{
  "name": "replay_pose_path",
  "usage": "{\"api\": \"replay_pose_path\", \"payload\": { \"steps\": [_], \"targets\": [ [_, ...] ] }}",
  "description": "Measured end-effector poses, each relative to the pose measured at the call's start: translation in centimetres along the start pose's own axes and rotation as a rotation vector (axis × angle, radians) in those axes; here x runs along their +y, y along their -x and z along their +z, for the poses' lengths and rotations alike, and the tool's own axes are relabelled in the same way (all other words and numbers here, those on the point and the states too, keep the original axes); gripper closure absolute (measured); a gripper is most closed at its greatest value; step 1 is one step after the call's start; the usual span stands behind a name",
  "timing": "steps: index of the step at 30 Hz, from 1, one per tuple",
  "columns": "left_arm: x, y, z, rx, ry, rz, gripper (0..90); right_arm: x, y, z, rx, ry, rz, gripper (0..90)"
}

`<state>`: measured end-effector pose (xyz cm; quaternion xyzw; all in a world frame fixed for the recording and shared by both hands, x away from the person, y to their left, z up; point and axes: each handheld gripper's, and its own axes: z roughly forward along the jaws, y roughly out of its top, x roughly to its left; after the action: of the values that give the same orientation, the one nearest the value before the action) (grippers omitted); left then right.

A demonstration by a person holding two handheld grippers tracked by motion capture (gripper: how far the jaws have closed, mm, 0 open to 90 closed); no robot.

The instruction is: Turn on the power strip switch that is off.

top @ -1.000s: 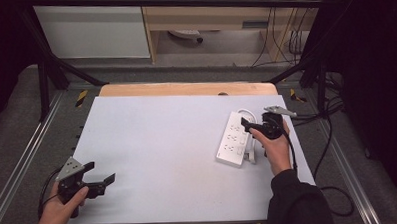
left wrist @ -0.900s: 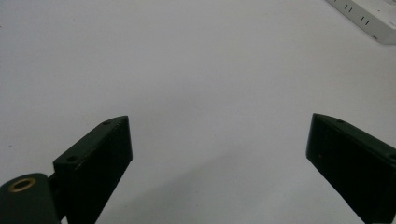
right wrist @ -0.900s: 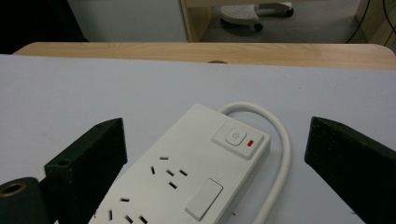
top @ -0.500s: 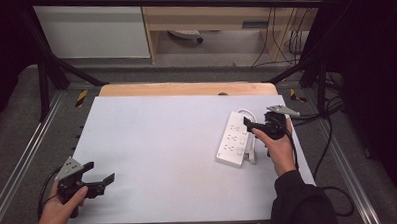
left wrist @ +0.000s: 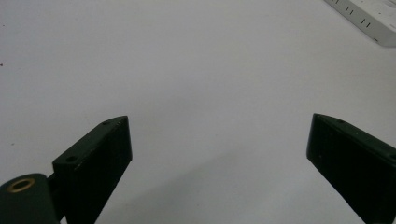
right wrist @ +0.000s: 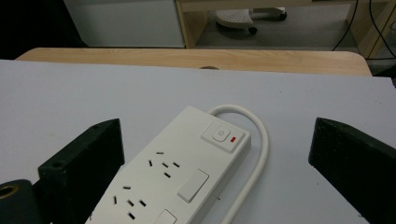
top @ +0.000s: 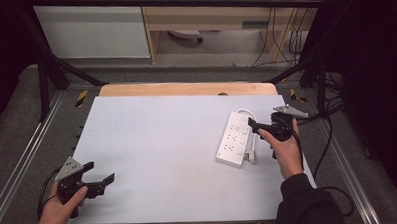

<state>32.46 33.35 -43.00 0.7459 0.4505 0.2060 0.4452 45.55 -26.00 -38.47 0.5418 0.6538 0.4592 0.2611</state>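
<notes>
A white power strip [top: 234,140] lies at an angle on the right part of the white table [top: 162,138], its white cable [top: 251,152] looped beside it. My right gripper [top: 259,124] hovers open at the strip's far right end, its jaws pointing left over it. In the right gripper view the strip [right wrist: 182,172] sits between and below the wide-apart jaws of the right gripper [right wrist: 217,128], its switch [right wrist: 223,135] showing a red light. My left gripper [top: 99,173] is open near the front left corner with nothing in it. The left gripper [left wrist: 219,140] looks across bare table to the strip [left wrist: 369,18].
A wooden strip [top: 185,89] borders the table's far edge. Metal frame rails [top: 27,148] run along both sides. Black cables [top: 332,132] trail off the right edge. A white cabinet [top: 93,30] and a wooden shelf [top: 218,16] stand beyond.
My right gripper has drifted a little to the right, away from the strip's middle, staying open. The left gripper has barely moved.
</notes>
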Motion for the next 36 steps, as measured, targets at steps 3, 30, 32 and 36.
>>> {"api": "replay_pose_path", "payload": {
  "steps": [3,30,32,36],
  "targets": [
    [0.0,0.0,0.0,0.002,0.001,0.0,6.9,0.0,0.2,-0.5,0.009,0.001,0.002,3.9],
    [0.0,0.0,-0.1,0.003,0.001,0.0,6.9,-2.1,2.1,-4.4,0.053,0.045,0.033,6.4],
    [0.0,-0.1,-0.1,0.004,0.001,0.0,6.9,-2.3,2.1,-4.6,0.053,0.052,0.032,6.3],
    [0.0,-0.1,-0.1,0.005,0.0,-0.002,6.9,-2.7,2.1,-5.2,0.056,0.064,0.027,7.0]
  ]
}}
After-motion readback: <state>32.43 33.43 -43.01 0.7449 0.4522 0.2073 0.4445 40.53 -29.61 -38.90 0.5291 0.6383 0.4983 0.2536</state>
